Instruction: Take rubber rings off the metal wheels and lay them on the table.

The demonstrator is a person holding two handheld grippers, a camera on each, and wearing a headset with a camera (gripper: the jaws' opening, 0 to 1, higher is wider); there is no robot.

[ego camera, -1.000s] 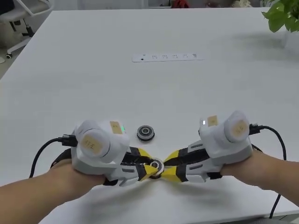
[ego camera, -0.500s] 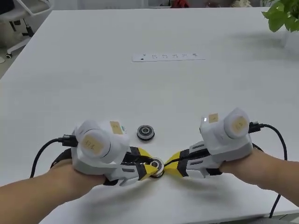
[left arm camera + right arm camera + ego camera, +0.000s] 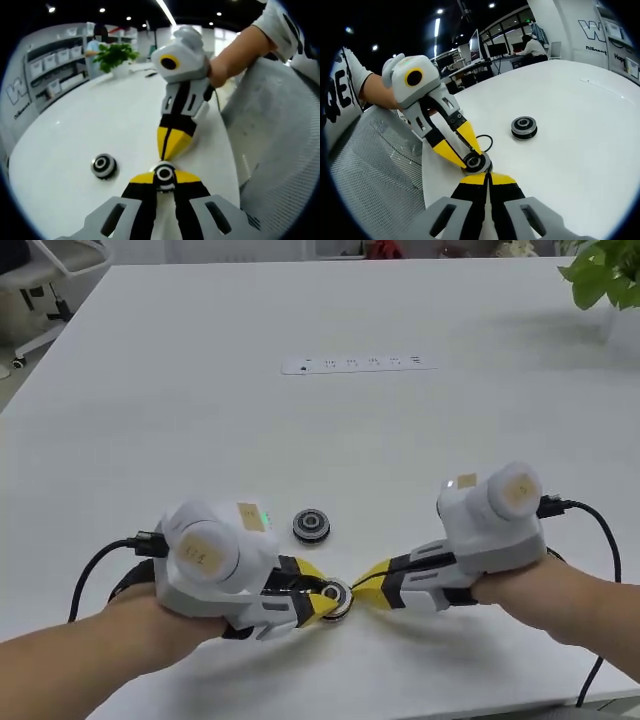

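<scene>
Left tongs (image 3: 326,600) clamp a metal wheel (image 3: 334,594) near the desk's (image 3: 400,440) front edge.
A second wheel (image 3: 311,524) lies just behind. The right tongs (image 3: 358,590), closed tip to tip, meet the held wheel's rim; whether they pinch anything there, I cannot tell.

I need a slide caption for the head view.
Left hand-held gripper grips a metal wheel; right hand-held gripper touches it; second wheel on table.

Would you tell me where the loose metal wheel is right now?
In the head view, the loose metal wheel lies on the table just beyond the left tool, apart from the gripped wheel.
</scene>
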